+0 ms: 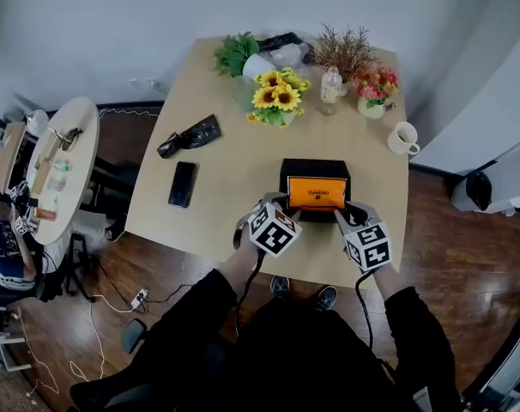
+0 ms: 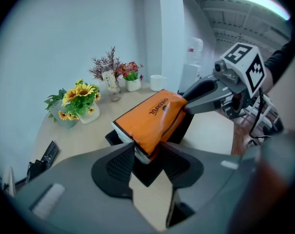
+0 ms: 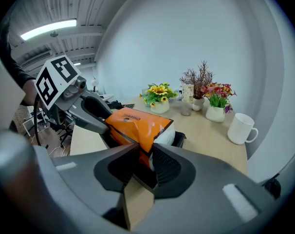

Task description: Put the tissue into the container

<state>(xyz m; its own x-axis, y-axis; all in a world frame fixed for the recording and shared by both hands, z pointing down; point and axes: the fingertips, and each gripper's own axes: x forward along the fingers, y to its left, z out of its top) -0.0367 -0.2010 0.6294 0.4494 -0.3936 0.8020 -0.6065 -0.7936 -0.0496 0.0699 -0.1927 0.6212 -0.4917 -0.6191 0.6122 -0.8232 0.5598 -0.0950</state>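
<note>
Currently the tissue pack (image 1: 316,192) is pinched at its near corners by the left hand-held gripper (image 2: 147,152) and the right hand-held gripper (image 3: 145,152). It is tilted over the black container (image 1: 315,166), close to the tabletop's (image 1: 226,187) near edge. Bare room is left toward the phone (image 1: 182,184). "CHEERFUL" can be read on the pack.
</note>
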